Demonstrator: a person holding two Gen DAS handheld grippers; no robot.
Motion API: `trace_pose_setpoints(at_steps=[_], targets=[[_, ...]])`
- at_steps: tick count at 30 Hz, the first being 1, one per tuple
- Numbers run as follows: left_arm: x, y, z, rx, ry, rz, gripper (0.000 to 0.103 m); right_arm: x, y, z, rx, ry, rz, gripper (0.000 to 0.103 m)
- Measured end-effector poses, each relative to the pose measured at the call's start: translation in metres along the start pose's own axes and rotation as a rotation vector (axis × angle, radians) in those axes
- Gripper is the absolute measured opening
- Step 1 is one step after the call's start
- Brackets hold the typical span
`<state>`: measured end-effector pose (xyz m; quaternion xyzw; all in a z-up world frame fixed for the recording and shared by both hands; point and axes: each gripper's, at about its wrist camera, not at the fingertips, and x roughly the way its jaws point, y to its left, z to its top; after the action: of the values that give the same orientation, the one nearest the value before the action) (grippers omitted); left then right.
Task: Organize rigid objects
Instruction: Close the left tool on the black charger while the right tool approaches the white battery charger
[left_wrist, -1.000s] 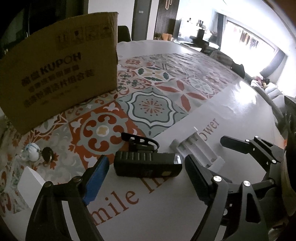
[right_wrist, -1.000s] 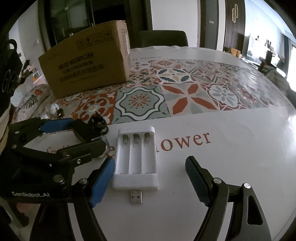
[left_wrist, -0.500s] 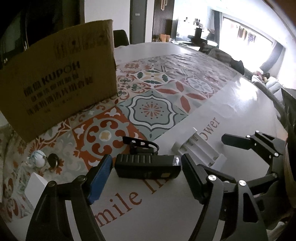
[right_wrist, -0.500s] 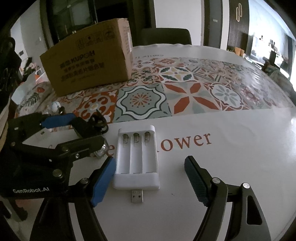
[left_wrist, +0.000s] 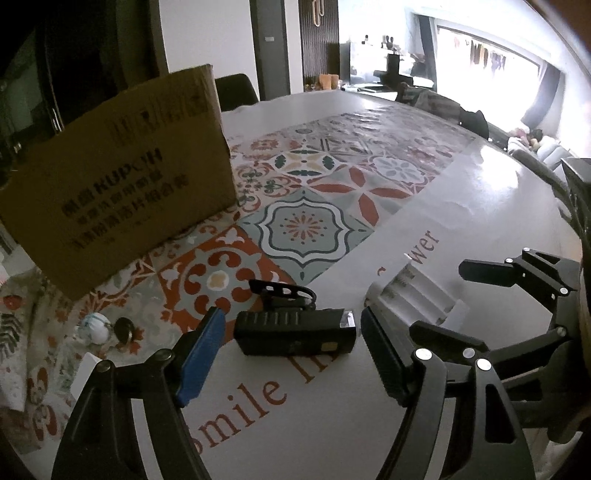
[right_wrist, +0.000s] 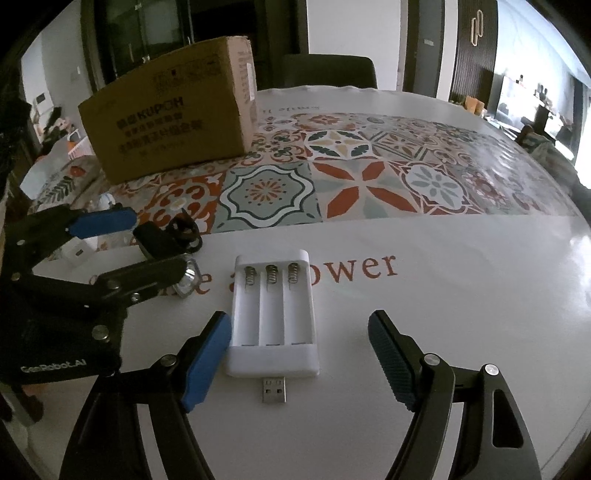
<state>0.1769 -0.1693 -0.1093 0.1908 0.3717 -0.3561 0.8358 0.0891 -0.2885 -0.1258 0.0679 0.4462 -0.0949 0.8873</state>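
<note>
A black bike light (left_wrist: 295, 332) lies lengthwise between the fingers of my left gripper (left_wrist: 291, 350), its lens end toward the right finger. Narrow gaps show at both ends, so the gripper is open around it. A black strap mount (left_wrist: 284, 291) sits just behind the light. The white three-slot battery charger (right_wrist: 273, 317) with a USB plug lies flat on the white part of the tablecloth (right_wrist: 443, 332). My right gripper (right_wrist: 299, 360) stands open over its near end. The blue left pad (right_wrist: 207, 362) is close beside the charger's edge and the right pad (right_wrist: 391, 363) is well clear.
A brown cardboard box (right_wrist: 173, 118) stands at the back left on the patterned cloth. Left of the light lie a small white ball (left_wrist: 94, 326), a dark round item (left_wrist: 123, 328) and a small white box (left_wrist: 83, 373). A dark chair (right_wrist: 328, 70) stands behind the table.
My left gripper's jaws have narrowed around the black light and the gripper has rolled a little. The right gripper and the charger have stayed put.
</note>
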Motion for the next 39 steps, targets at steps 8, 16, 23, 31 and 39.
trace_pose_setpoints(at_steps=[8,16,23,31,39], targets=[[-0.002,-0.001,0.001,0.009,-0.007,0.017,0.075,0.001,-0.003,-0.001,0.015,-0.004,0.012,0.077],[-0.003,-0.001,-0.001,0.031,-0.01,0.036,0.073,0.001,-0.004,-0.001,0.025,-0.007,0.02,0.077],[0.0,-0.001,0.0,0.029,-0.014,0.029,0.073,0.002,-0.006,0.0,0.053,-0.007,0.029,0.077],[0.007,-0.003,0.001,0.015,0.008,0.006,0.072,0.0,-0.01,0.0,0.056,-0.013,0.018,0.071],[0.019,-0.002,0.0,-0.028,0.024,-0.013,0.072,0.002,-0.012,0.001,0.065,-0.015,0.03,0.07]])
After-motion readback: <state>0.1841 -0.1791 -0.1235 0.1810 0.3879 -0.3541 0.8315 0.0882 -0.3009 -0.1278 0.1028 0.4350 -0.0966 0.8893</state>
